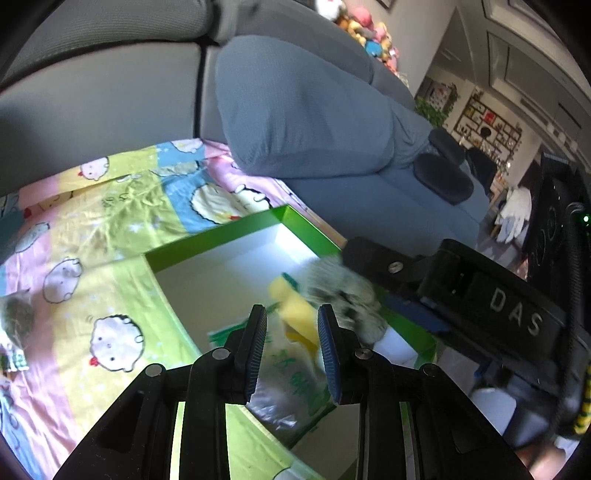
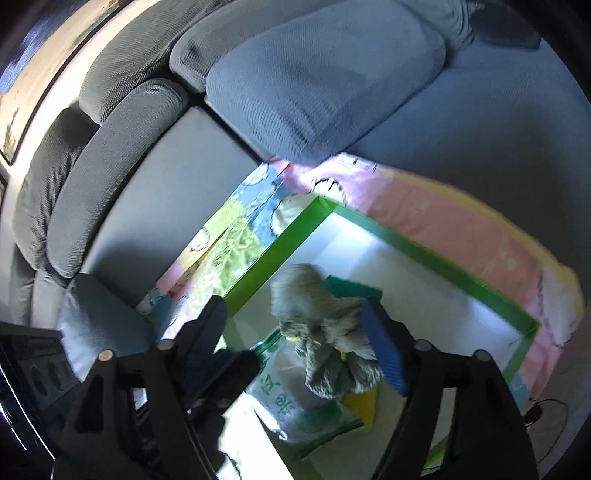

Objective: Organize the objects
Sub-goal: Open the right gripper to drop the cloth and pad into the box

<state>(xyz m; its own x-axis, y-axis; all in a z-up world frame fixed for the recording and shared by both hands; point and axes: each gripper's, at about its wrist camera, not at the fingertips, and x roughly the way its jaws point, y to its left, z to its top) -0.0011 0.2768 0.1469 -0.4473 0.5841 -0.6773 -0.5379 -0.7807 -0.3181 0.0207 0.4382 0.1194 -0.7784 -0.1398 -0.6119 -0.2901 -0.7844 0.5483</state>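
A green box with a white inside (image 1: 177, 254) (image 2: 295, 236) lies on a cartoon-print sheet (image 1: 92, 229) on a sofa. In it lie a yellow sponge (image 1: 295, 310), a plastic bag with green print (image 1: 291, 384) (image 2: 295, 398) and a grey fluffy toy (image 1: 340, 291) (image 2: 325, 332). My left gripper (image 1: 291, 350) is open and empty above the bag and sponge. My right gripper (image 2: 295, 343) is open over the box, with the grey toy between its fingers; its blue pad (image 2: 384, 347) is beside the toy. The right gripper's body also shows in the left wrist view (image 1: 461, 288).
Grey-blue sofa cushions (image 1: 295, 110) (image 2: 325, 74) stand behind the box. A small grey object (image 1: 16, 317) lies on the sheet at the far left. Plush toys (image 1: 365, 29) are piled at the back, and shelves (image 1: 487, 125) at the right.
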